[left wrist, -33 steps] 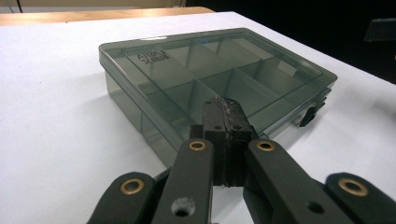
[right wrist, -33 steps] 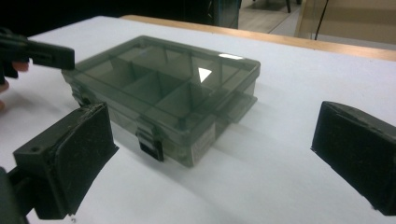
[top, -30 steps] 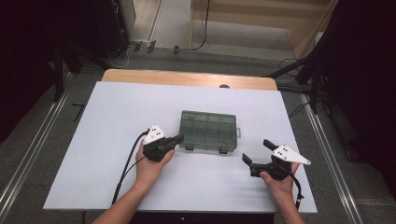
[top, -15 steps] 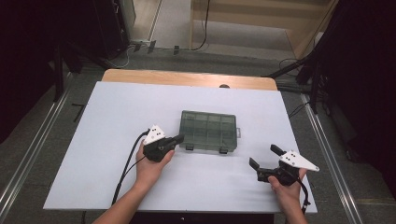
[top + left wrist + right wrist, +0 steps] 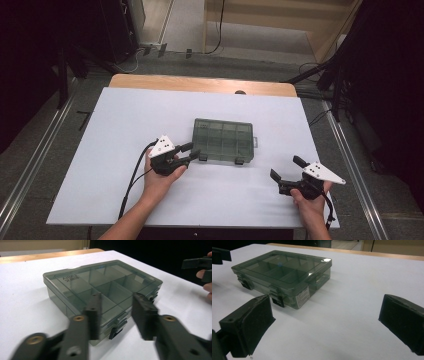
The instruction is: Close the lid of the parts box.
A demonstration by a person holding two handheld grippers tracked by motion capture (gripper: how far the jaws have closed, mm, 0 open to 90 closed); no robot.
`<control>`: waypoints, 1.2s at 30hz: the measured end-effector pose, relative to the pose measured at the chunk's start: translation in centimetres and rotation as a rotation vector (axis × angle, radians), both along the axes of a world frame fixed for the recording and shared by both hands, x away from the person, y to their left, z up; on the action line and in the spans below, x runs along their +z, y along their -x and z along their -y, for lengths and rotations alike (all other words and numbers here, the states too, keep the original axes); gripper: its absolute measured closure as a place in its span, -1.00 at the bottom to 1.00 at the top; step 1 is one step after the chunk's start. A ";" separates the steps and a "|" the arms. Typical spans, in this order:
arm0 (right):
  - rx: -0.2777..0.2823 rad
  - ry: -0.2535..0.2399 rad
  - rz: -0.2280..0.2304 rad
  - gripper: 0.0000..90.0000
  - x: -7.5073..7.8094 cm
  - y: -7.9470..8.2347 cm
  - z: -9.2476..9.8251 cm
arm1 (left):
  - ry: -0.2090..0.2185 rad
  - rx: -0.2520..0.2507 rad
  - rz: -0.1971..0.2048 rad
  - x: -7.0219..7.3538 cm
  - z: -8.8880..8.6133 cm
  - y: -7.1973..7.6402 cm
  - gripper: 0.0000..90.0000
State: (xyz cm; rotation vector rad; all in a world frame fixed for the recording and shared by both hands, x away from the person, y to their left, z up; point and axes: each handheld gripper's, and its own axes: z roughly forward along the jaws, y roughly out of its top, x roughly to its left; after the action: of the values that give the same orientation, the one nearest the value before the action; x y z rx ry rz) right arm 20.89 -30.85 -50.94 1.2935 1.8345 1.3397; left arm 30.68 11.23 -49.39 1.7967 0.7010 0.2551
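A smoky green clear compartment box (image 5: 223, 141) lies shut in the middle of the white table (image 5: 125, 125). My left gripper (image 5: 192, 150) sits at its near left corner. Its jaws have just been opening and stand apart, with nothing pressed between them. In the left gripper view the left gripper (image 5: 116, 300) straddles a black latch (image 5: 117, 328) on the box (image 5: 100, 287) front. My right gripper (image 5: 286, 167) hovers open near the table's front right, apart from the box. In the right gripper view the right gripper (image 5: 324, 307) has wide-spread jaws that point past the box (image 5: 284, 270).
A wooden strip (image 5: 200, 84) runs along the table's far edge. Metal rails (image 5: 350, 165) flank the table on both sides. Bare white surface lies all round the box.
The left gripper's jaws have parted from shut to open beside the box. The right gripper has slid slightly toward the near right edge.
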 end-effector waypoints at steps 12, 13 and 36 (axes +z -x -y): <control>-0.001 0.006 -0.002 -1.00 -0.1 -0.1 -0.1 | -0.006 0.076 -0.003 0.3 -3.5 0.6 -0.72; 0.000 0.007 -0.001 -1.00 -0.1 -0.1 -0.1 | -0.003 0.075 -0.004 0.3 -3.9 0.7 -0.73; -0.004 0.001 -0.004 -1.00 -0.1 -0.1 -0.1 | -0.023 0.169 0.013 0.5 -11.0 2.6 -1.00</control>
State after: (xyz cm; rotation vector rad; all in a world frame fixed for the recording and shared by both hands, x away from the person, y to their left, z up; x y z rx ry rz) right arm 20.95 -30.79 -51.07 1.2997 1.8341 1.3345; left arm 28.08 22.18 -48.92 1.7582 0.8453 0.3884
